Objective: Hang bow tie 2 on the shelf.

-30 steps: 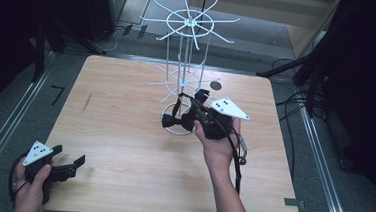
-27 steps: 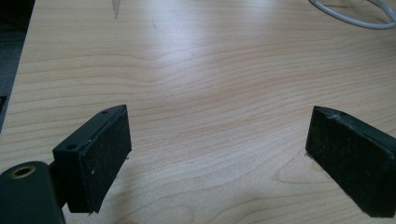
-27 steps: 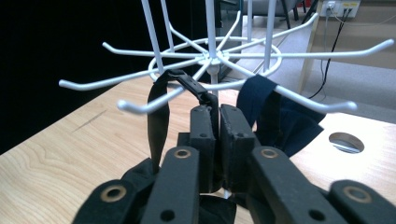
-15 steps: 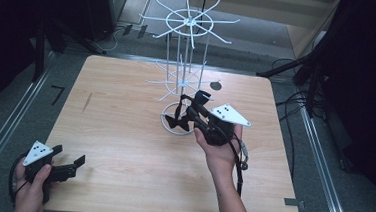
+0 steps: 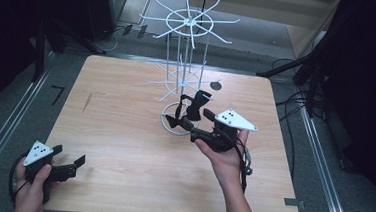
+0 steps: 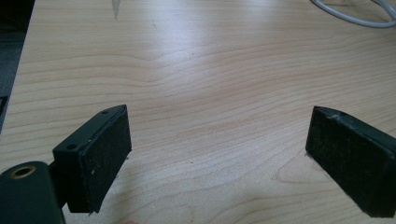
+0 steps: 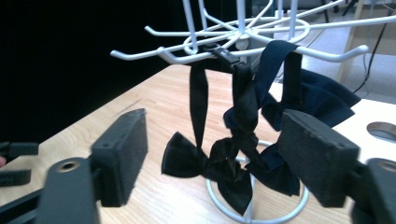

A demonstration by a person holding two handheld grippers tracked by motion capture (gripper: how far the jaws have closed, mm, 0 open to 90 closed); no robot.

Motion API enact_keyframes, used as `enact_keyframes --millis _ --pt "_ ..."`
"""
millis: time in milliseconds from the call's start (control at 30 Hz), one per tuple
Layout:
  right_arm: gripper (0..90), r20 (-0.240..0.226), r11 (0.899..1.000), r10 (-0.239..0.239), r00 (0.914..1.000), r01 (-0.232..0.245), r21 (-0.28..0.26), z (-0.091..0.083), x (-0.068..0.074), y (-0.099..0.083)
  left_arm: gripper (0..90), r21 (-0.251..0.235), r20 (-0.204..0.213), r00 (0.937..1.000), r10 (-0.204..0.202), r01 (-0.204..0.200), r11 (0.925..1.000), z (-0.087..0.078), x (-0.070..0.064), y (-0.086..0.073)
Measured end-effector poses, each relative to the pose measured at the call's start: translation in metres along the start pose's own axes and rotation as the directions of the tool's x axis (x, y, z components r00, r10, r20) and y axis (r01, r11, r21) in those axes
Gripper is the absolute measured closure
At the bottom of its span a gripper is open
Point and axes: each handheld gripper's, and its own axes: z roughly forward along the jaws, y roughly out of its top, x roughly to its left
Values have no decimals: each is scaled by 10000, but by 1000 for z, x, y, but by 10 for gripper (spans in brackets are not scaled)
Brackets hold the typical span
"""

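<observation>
Right gripper view: satin bow ties [image 7: 243, 154] drape white wire rack [image 7: 243, 37].

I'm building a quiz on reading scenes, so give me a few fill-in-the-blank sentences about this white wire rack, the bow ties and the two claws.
1. The black fabric bow ties hang from the ____ tier of the white wire rack.
2. The right claw has its jaws ____, with the bow ties between and beyond them.
3. The left claw sits open over the bare ____ table.
4. The rack stands on a ____ wire base.

Missing words: lower; open; wooden; round
</observation>
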Motion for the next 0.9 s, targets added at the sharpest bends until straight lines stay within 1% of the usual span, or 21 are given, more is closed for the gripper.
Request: enact_keyframes --millis 133,233,333,467,533,700,900 --pt "147 -37 9998 -213 9998 213 26 -5 1 -3 74 18 1 10000 7 -7 10000 0 0 0" --pt "133 -14 9998 -200 9998 200 -1 -8 0 -6 74 15 1 10000 2 -2 10000 0 0 0" --pt "133 240 9998 -221 9995 221 26 -10 -1 -9 74 17 -9 10000 6 -6 10000 0 0 0" --pt "133 328 9995 -304 9990 303 45 -13 -2 -13 74 16 -4 10000 -1 1 10000 0 0 0" --pt "133 374 9997 -255 9990 253 63 -15 -3 -14 74 19 -7 10000 3 -3 10000 0 0 0" --pt "134 537 9997 -226 9983 222 75 -21 -10 -21 74 18 -12 10000 13 -13 10000 0 0 0" --pt "135 758 9997 -160 9970 144 216 -29 -19 -32 74 48 -12 10000 40 -40 10000 0 0 0"
